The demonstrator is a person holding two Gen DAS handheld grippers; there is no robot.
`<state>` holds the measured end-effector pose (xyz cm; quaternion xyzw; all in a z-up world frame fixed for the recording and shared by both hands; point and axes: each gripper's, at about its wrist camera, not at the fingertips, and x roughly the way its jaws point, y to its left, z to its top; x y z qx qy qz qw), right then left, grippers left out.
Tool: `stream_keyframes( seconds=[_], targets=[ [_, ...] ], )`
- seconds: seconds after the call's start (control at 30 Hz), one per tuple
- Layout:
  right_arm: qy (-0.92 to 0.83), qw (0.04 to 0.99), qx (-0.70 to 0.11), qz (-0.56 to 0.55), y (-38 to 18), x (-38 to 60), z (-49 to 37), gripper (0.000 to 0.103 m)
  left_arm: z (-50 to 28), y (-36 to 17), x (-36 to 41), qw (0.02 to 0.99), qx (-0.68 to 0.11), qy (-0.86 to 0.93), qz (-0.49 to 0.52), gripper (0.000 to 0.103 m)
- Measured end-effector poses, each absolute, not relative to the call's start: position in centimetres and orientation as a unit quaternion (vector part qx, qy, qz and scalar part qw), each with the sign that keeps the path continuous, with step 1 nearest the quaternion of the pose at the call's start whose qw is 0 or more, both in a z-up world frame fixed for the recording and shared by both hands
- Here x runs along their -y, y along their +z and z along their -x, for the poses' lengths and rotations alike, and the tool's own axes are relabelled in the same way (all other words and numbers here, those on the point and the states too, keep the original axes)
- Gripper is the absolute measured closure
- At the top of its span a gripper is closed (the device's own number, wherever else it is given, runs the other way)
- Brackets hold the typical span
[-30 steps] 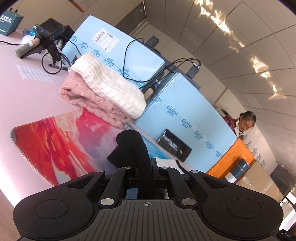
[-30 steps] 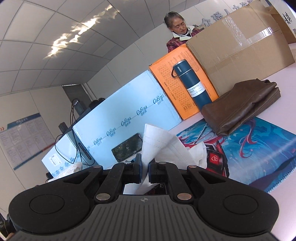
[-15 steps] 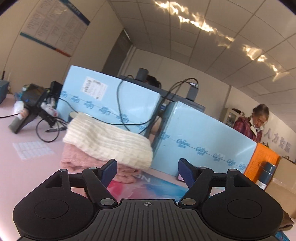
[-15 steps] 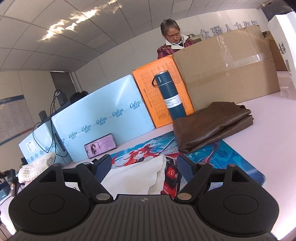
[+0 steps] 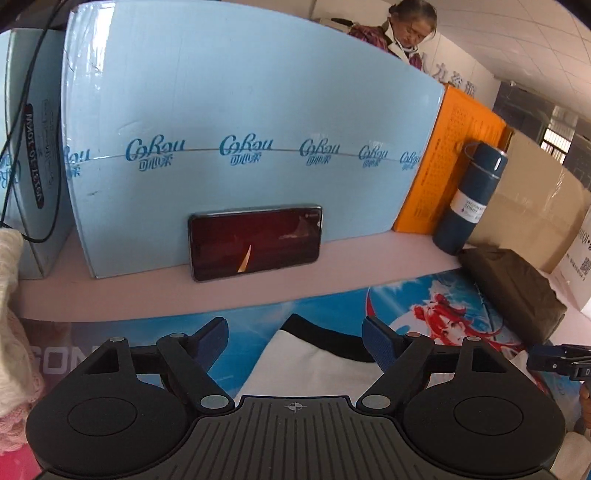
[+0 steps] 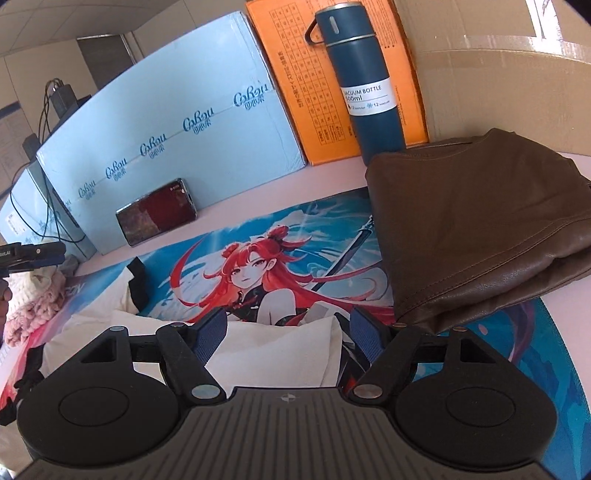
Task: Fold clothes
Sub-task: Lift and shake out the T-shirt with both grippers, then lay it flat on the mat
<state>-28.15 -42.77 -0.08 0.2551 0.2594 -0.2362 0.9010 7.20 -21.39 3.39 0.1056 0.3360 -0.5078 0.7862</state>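
A white garment [image 5: 314, 365] with a black collar lies on the printed mat [image 5: 406, 302]. My left gripper [image 5: 293, 328] hovers over its collar end. Its jaws are opening, and the cloth lies below the gap with neither pad touching it. In the right wrist view the same white garment [image 6: 273, 347] lies rumpled under my right gripper [image 6: 288, 317]. Those jaws stand wide and are closing a little, with no pad pressing the cloth. Each gripper's tip shows at the edge of the other's view.
A folded brown leather jacket [image 6: 480, 221] lies on the mat's right end. A pile of pink and cream knitwear [image 6: 33, 295] sits at the left. Behind stand light-blue boxes [image 5: 240, 110], a propped phone [image 5: 255, 245], a blue bottle [image 6: 365, 85] and a person [image 5: 406, 29].
Both grippers let go of the garment and opened wide. The cloth dropped onto the mat. The left view swung right from the knitwear pile to the phone, and the right one tipped down.
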Motion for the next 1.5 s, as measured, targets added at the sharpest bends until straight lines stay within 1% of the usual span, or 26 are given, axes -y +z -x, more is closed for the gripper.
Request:
stream_keyframes(
  seconds=[0.03, 0.13, 0.17, 0.2, 0.23, 0.3, 0.33, 0.37, 0.4, 0.43, 0.47, 0.5, 0.53, 0.57, 0.6, 0.77, 1.0, 1.1, 1.13, 1.17, 1.2, 1.23, 1.27, 1.3, 1.43, 1.5],
  targets=[
    [-0.238, 0.901, -0.268, -0.244, -0.4, 42.8, 27.7, 0.031, -7.5, 2.5, 22.4, 0.785, -0.344, -0.504, -0.110, 0.021],
    [-0.237, 0.898, -0.286, -0.235, -1.1, 43.2, 27.3, 0.038, -8.6, 0.1, 24.6, 0.773, -0.374, -0.500, -0.115, 0.022],
    [-0.234, 0.899, -0.285, -0.235, -1.1, 43.3, 27.4, 0.041, -8.7, -0.6, 25.2, 0.769, -0.380, -0.498, -0.123, 0.023],
    [-0.231, 0.900, -0.284, -0.236, -1.2, 43.4, 27.5, 0.047, -8.5, -1.2, 25.7, 0.767, -0.383, -0.498, -0.131, 0.023],
    [-0.228, 0.900, -0.284, -0.238, -1.2, 43.4, 27.7, 0.049, -8.1, -1.6, 25.9, 0.768, -0.372, -0.501, -0.142, 0.024],
    [-0.221, 0.902, -0.282, -0.240, -1.3, 43.3, 27.9, 0.056, -7.0, -1.8, 25.8, 0.764, -0.350, -0.519, -0.158, 0.039],
    [-0.217, 0.905, -0.283, -0.232, -1.3, 43.0, 27.9, 0.056, -6.5, -1.8, 25.6, 0.762, -0.341, -0.524, -0.166, 0.058],
    [-0.212, 0.907, -0.285, -0.225, -1.3, 42.7, 27.8, 0.057, -6.0, -1.8, 25.5, 0.763, -0.331, -0.527, -0.177, 0.067],
    [-0.208, 0.910, -0.286, -0.218, -1.3, 42.4, 27.8, 0.060, -5.6, -1.8, 25.3, 0.764, -0.320, -0.529, -0.186, 0.072],
    [-0.203, 0.912, -0.287, -0.211, -1.3, 42.0, 27.6, 0.062, -5.2, -1.8, 25.1, 0.766, -0.310, -0.529, -0.196, 0.088],
    [-0.199, 0.914, -0.289, -0.206, -1.3, 41.8, 27.5, 0.067, -4.8, -1.7, 24.9, 0.772, -0.298, -0.521, -0.209, 0.101],
    [-0.197, 0.915, -0.291, -0.198, -1.3, 41.5, 27.3, 0.077, -4.5, -1.6, 24.8, 0.782, -0.282, -0.507, -0.226, 0.101],
    [-0.203, 0.915, -0.294, -0.186, -1.3, 41.2, 26.9, 0.082, -4.1, -1.6, 24.6, 0.792, -0.267, -0.493, -0.242, 0.101],
    [-0.207, 0.915, -0.296, -0.180, -1.3, 41.2, 26.6, 0.091, -3.8, -1.5, 24.6, 0.803, -0.247, -0.476, -0.261, 0.101],
    [-0.212, 0.914, -0.298, -0.174, -1.2, 41.3, 26.3, 0.094, -3.6, -1.5, 24.7, 0.813, -0.229, -0.458, -0.277, 0.101],
    [-0.242, 0.910, -0.311, -0.128, -1.0, 41.9, 23.7, 0.096, -5.1, -1.0, 26.4, 0.841, -0.198, -0.409, -0.293, 0.101],
    [-0.284, 0.896, -0.323, -0.109, -1.4, 45.6, 20.0, 0.098, -7.6, -2.3, 29.8, 0.836, -0.222, -0.394, -0.311, 0.100],
    [-0.283, 0.897, -0.323, -0.104, -1.4, 46.3, 19.1, 0.098, -8.2, -2.4, 30.0, 0.835, -0.218, -0.386, -0.326, 0.090],
    [-0.282, 0.897, -0.324, -0.101, -1.4, 46.4, 18.9, 0.098, -8.4, -2.2, 29.7, 0.835, -0.218, -0.386, -0.327, 0.083],
    [-0.278, 0.898, -0.324, -0.104, -1.4, 46.4, 18.9, 0.097, -8.4, -1.7, 29.2, 0.836, -0.217, -0.386, -0.325, 0.069],
    [-0.275, 0.899, -0.322, -0.110, -1.4, 46.4, 19.1, 0.095, -8.5, -1.1, 28.4, 0.839, -0.212, -0.383, -0.322, 0.059],
    [-0.271, 0.900, -0.318, -0.123, -1.2, 46.6, 19.5, 0.089, -8.4, -0.4, 27.4, 0.844, -0.205, -0.380, -0.318, 0.038],
    [-0.270, 0.899, -0.316, -0.137, -1.1, 46.8, 19.9, 0.071, -8.4, 0.4, 26.2, 0.849, -0.199, -0.378, -0.310, 0.030],
    [-0.269, 0.899, -0.311, -0.150, -0.9, 46.8, 20.4, 0.057, -8.4, 1.2, 24.8, 0.853, -0.195, -0.381, -0.298, 0.029],
    [-0.253, 0.916, -0.270, -0.157, 1.0, 45.0, 23.7, 0.055, -7.5, 4.1, 17.1, 0.865, -0.202, -0.403, -0.219, 0.029],
    [-0.222, 0.929, -0.250, -0.156, 1.6, 43.8, 25.4, 0.048, -6.1, 4.8, 13.0, 0.862, -0.210, -0.428, -0.173, 0.030]
  ],
)
